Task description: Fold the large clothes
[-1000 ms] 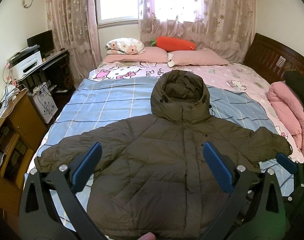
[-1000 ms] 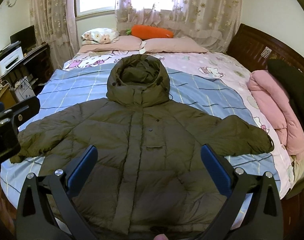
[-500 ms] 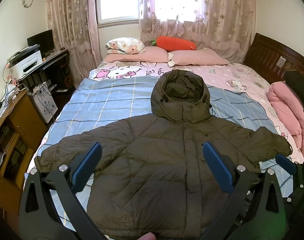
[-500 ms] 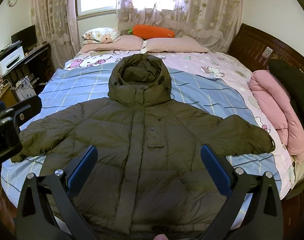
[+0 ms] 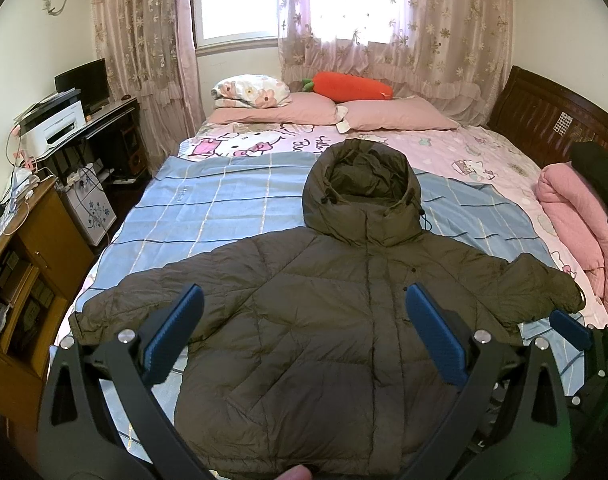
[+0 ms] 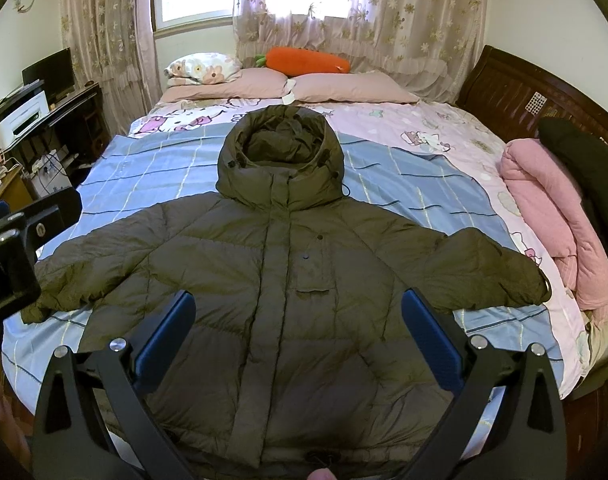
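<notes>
An olive-green hooded puffer jacket [image 5: 323, 320] lies flat, front up, on the bed, sleeves spread to both sides and hood toward the pillows; it also shows in the right wrist view [image 6: 296, 280]. My left gripper [image 5: 304, 332] is open and empty, held above the jacket's lower left part. My right gripper [image 6: 300, 336] is open and empty above the jacket's lower middle. The right gripper's blue tip shows at the left wrist view's right edge [image 5: 567, 326]. The left gripper's body shows at the right wrist view's left edge [image 6: 12, 248].
The bed has a blue checked sheet [image 5: 224, 208], pink pillows [image 5: 395, 114] and an orange carrot cushion [image 5: 347, 86] at the head. A rolled pink quilt [image 6: 543, 208] and a dark garment [image 6: 587, 172] lie at the right. A desk with a printer [image 5: 56, 124] and a wooden cabinet [image 5: 24, 264] stand left.
</notes>
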Demonstrator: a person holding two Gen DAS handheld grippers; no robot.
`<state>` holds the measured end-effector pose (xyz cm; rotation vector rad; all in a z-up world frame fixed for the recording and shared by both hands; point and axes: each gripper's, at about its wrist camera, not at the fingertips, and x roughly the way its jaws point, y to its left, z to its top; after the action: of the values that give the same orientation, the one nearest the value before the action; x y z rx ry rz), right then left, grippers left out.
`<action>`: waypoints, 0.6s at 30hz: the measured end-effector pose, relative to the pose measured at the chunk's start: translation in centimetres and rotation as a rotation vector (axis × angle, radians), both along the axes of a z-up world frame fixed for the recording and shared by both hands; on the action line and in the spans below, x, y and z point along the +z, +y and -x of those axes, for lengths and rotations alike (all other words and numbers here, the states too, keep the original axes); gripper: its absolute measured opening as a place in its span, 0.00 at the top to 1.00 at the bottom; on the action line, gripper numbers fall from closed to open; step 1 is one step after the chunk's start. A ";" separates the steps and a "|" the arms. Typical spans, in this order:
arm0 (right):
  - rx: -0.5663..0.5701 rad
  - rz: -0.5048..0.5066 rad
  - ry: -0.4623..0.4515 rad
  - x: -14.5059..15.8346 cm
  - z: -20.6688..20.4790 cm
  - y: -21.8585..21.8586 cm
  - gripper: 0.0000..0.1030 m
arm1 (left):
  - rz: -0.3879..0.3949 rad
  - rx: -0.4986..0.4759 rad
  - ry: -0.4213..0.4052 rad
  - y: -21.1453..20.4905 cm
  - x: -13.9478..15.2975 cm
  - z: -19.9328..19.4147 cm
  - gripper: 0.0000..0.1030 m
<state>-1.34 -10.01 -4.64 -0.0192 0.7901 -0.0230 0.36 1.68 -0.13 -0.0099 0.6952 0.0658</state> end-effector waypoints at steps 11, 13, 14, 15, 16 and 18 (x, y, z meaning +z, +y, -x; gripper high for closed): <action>0.001 0.000 0.003 0.0 0.0 0.0 0.01 | 0.001 0.000 0.002 -0.1 0.0 0.0 0.02; 0.001 -0.002 0.006 -0.1 0.0 0.0 0.01 | 0.001 0.001 0.002 -0.1 0.0 0.0 0.02; 0.001 -0.001 0.007 -0.2 0.0 0.0 0.01 | 0.002 0.001 0.003 -0.1 0.0 0.0 0.02; 0.001 0.001 0.008 -0.3 -0.1 0.1 0.01 | 0.003 0.001 0.004 -0.1 0.0 0.0 0.02; 0.001 0.001 0.007 -0.3 -0.1 0.0 0.01 | 0.003 0.002 0.003 -0.1 0.0 0.0 0.02; 0.003 -0.001 0.007 -0.3 -0.1 0.0 0.01 | 0.002 0.002 0.002 -0.1 0.0 0.0 0.02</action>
<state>-1.23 -10.01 -4.94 -0.0191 0.7968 -0.0195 0.37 1.59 -0.16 -0.0122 0.6977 0.0670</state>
